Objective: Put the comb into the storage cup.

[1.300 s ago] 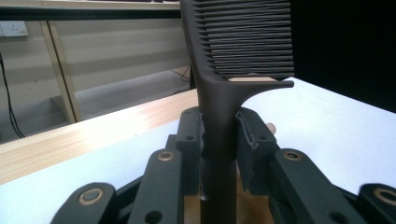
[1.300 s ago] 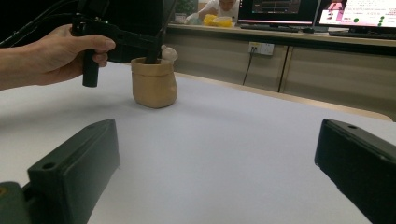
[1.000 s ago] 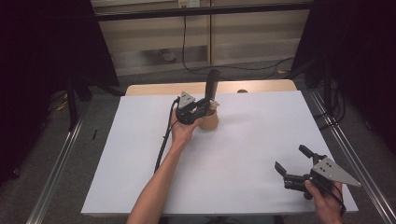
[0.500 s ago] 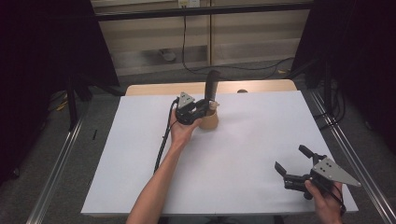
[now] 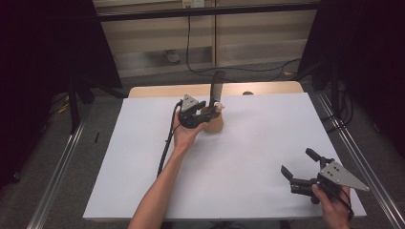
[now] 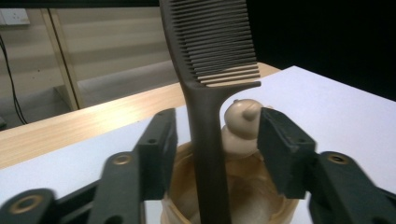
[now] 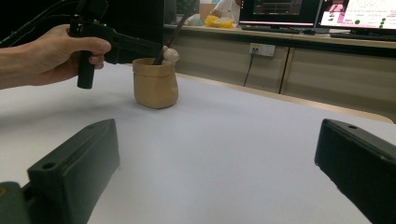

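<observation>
In cup (image 5: 213, 123): comb (image 5: 217, 88) upright, fingers (image 6: 285, 154) apart.

The white table (image 5: 248, 157) lies bare between the pot (image 5: 213, 123) and right gripper (image 5: 298, 174).

Table (image 5: 248, 162): white sheet lying over a wooden top.
Floor (image 5: 119, 124): grey, cables (image 5: 248, 69) trailing across.
Wall panels (image 5: 157, 36): beige, standing behind.
Monitors (image 7: 280, 9): glowing.

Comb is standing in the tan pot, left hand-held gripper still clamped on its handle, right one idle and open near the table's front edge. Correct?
Not quite. The left hand-held gripper is not clamped: its jaws have just been opening, and the left gripper view shows gaps on both sides of the comb handle. The rest holds: comb standing in the tan pot, right hand-held gripper open near the front edge.
</observation>
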A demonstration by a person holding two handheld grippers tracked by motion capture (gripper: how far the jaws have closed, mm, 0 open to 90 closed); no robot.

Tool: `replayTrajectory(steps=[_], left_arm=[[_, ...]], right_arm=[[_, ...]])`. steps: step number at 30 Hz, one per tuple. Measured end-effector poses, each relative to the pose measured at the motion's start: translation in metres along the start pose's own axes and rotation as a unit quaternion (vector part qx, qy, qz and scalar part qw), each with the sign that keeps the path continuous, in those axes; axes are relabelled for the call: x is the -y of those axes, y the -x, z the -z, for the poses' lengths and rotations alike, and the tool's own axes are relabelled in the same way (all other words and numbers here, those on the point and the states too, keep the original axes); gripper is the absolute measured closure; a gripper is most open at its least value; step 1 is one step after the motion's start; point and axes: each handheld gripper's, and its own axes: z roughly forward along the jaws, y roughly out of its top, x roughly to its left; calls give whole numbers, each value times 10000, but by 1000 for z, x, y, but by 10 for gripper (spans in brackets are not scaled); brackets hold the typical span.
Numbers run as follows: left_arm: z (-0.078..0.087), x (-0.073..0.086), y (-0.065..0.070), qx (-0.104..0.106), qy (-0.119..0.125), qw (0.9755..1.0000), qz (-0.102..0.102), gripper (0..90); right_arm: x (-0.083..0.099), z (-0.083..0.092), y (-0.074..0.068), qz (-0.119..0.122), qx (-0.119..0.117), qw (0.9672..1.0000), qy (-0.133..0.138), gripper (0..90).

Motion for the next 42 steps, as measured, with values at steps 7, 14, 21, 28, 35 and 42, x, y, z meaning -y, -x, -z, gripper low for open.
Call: replayTrajectory(steps=[7,14,21,28,35,42], left_arm=[[8,-5,1,1,125,9998,184,196],[18,-8,-2,34,76,9994,336,48],[32,-13,-1,4,367,9993,112,41],[34,-16,-2,-97,636,9979,62,54],[44,-17,-1,37,664,9978,56,29],[54,-14,1,-47,683,9977,-25,10]], right_arm=[[0,0,0,9,6,10000,-3,0],[0,0,0,20,10,10000,-5,0],[1,-1,1,1,9,10000,-18,0],[2,-3,3,-42,31,10000,-30,0],[2,-3,3,-55,37,10000,-28,0],[2,-2,1,-47,30,10000,-40,0]])
